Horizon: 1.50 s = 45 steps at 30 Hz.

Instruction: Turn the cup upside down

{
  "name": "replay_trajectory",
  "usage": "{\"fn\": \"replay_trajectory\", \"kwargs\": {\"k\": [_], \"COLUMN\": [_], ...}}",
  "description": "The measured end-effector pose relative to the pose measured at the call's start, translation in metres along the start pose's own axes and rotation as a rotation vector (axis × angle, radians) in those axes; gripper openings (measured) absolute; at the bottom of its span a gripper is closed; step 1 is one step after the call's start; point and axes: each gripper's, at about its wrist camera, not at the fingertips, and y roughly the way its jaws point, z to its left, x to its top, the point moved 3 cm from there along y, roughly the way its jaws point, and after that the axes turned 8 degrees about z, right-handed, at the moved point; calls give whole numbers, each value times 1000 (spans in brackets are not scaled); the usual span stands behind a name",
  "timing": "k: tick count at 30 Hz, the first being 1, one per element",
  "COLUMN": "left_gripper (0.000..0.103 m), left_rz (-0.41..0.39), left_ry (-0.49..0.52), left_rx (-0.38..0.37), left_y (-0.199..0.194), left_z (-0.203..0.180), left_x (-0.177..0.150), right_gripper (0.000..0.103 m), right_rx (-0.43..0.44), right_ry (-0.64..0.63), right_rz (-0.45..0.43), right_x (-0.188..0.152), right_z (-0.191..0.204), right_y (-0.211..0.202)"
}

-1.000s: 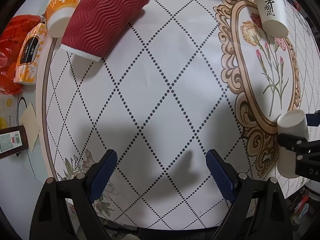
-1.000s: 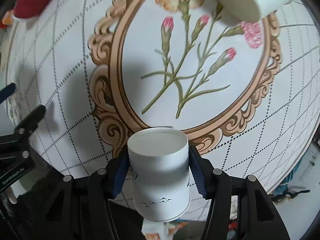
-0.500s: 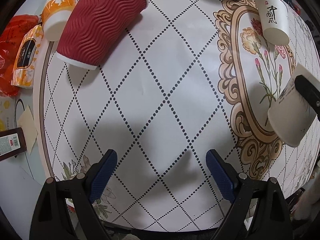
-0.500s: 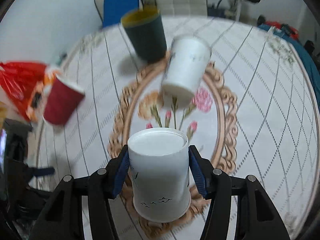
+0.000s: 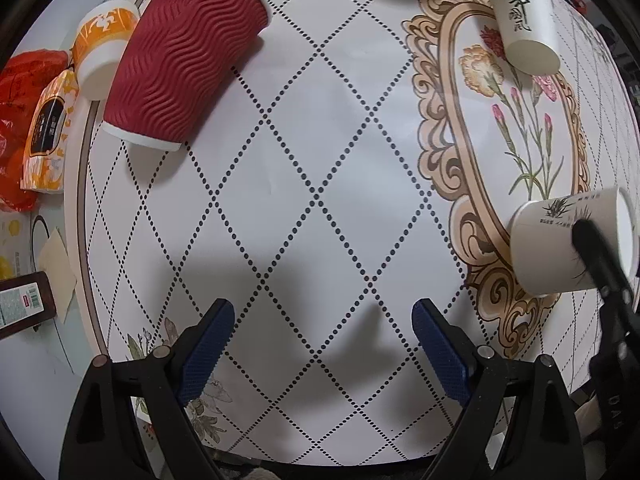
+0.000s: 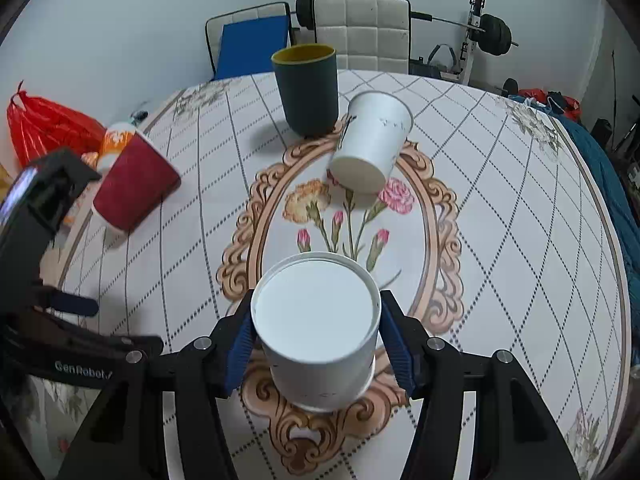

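My right gripper (image 6: 316, 340) is shut on a white paper cup (image 6: 316, 320), which stands upside down with its flat base up and its rim at or just above the table; contact cannot be told. The same cup (image 5: 560, 240) shows at the right edge of the left wrist view, with a right finger (image 5: 596, 252) across it. My left gripper (image 5: 320, 344) is open and empty over the tablecloth, left of the cup.
A second white cup (image 6: 372, 144) stands upside down on the flower medallion. A dark green cup (image 6: 308, 88) stands upright behind it. A red ribbed cup (image 5: 180, 60) and an orange-white cup (image 5: 102, 44) stand upside down at the left. A red bag (image 6: 48, 128) and chairs (image 6: 360, 36) lie beyond the table.
My right gripper has swung up from facing the table to looking across it, turning the held white cup base-up and lowering it over the medallion's near edge. The left gripper stayed open, barely moving.
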Motion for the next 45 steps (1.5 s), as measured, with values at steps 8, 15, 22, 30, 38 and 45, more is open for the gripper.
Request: {"fn": "replay_trajectory", "kwargs": {"k": [8, 15, 22, 30, 38, 45], "left_gripper": [91, 91, 91, 91, 91, 91], "left_rz": [-64, -158, -241, -311, -401, -499], "left_ry": [38, 51, 49, -12, -34, -25], "left_rx": [24, 55, 34, 38, 21, -11], "left_y": [-16, -54, -91, -118, -172, -243], "left_z": [-12, -24, -42, -59, -66, -58], "left_x": [-12, -34, -59, -94, -152, -203], "right_gripper": [63, 93, 97, 97, 97, 97], "right_rx": [-43, -76, -177, -157, -116, -126], "right_ry": [30, 111, 212, 222, 201, 201], "right_rz": [59, 168, 209, 191, 145, 74], "right_x": [-14, -22, -46, -69, -87, -97], "right_z": [0, -9, -37, -53, -53, -46], "right_y": [-4, -30, -82, -127, -198, -287]}}
